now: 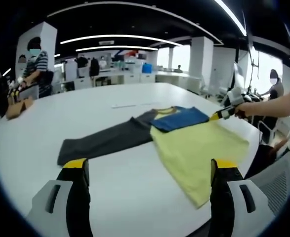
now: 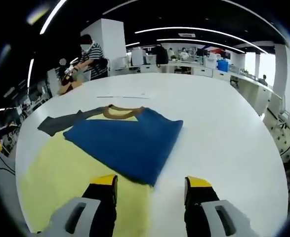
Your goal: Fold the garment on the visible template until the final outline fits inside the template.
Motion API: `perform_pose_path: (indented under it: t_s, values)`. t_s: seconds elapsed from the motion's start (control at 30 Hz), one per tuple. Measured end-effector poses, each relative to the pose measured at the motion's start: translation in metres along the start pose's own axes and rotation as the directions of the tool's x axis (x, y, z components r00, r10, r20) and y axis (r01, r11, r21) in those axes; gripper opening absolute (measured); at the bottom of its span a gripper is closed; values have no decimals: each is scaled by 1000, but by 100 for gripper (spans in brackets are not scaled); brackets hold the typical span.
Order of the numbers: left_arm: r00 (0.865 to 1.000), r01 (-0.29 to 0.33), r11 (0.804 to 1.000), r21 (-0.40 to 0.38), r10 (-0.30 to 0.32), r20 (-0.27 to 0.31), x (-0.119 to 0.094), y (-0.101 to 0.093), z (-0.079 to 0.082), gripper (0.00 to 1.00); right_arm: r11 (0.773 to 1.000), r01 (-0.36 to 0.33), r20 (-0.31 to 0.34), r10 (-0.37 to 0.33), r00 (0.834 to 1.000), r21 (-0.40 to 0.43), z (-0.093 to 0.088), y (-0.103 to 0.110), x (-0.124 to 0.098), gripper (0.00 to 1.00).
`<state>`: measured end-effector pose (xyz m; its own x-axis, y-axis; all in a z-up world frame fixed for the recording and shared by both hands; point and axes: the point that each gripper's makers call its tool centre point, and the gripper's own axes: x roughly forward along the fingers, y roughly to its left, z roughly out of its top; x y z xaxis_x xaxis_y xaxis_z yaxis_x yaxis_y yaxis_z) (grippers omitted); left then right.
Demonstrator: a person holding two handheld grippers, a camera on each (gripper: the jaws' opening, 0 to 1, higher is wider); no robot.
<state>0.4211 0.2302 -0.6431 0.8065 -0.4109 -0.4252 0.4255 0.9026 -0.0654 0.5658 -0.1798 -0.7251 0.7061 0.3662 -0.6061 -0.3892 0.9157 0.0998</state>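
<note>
Right claw point(image 2: 150, 190) hung open, blue folded sleeve point(image 2: 127, 141) of yellow-and-grey cotton shirt point(image 1: 199, 150) at its 12 o'clock on white counter point(image 2: 224, 128); left claw point(image 1: 148, 174) open, farther back.

Garment point(image 2: 110, 148) yellow, blue and dark grey with brown collar; table point(image 2: 224, 148) white.

You have no writing, label, brand, number or sign that can be read in either the left gripper view or the right gripper view; anything printed in the room behind the table is too small and blurred to make out.
</note>
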Motion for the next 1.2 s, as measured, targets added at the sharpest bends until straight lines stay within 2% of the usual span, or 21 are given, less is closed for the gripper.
perform_pose_path:
  t_s: [0.17, 0.27, 0.4, 0.43, 0.53, 0.63, 0.9, 0.97, 1.07, 1.2]
  values:
    - [1000, -11, 1000, -3, 11, 11, -1, 3, 5, 99, 995, -94, 61, 96, 994, -31, 15, 20, -7, 76]
    - [999, -26, 999, -23, 26, 20, -1, 5, 8, 99, 987, -156, 88, 158, 983, -38, 23, 34, -14, 82]
    - [999, -41, 998, -45, 42, 16, -3, 15, 10, 99, 974, -203, 83, 211, 974, -101, 23, 47, -22, 90]
    - [999, -44, 998, -53, 45, 21, -3, 17, 12, 99, 970, -212, 71, 221, 973, -124, 22, 50, -25, 91]
    - [998, -56, 996, -68, 58, 26, -4, 25, 15, 98, 964, -235, 63, 244, 968, -124, 19, 56, -32, 93]
    - [997, -74, 995, -70, 77, 27, -5, 32, 19, 98, 954, -280, 79, 289, 954, -104, 22, 66, -42, 98]
    - [994, -110, 992, -54, 111, 16, -4, 50, 25, 95, 931, -339, 94, 352, 931, -137, 27, 85, -61, 99]
    - [989, -146, 989, -33, 147, 2, -4, 61, 24, 91, 922, -359, 97, 374, 922, -146, 28, 92, -67, 99]
    - [986, -168, 985, -42, 167, -7, -3, 73, 23, 89, 908, -389, 95, 406, 909, -156, 30, 101, -75, 99]
    - [980, -199, 978, -68, 199, -2, -2, 89, 26, 83, 900, -402, 87, 420, 903, -170, 27, 107, -82, 99]
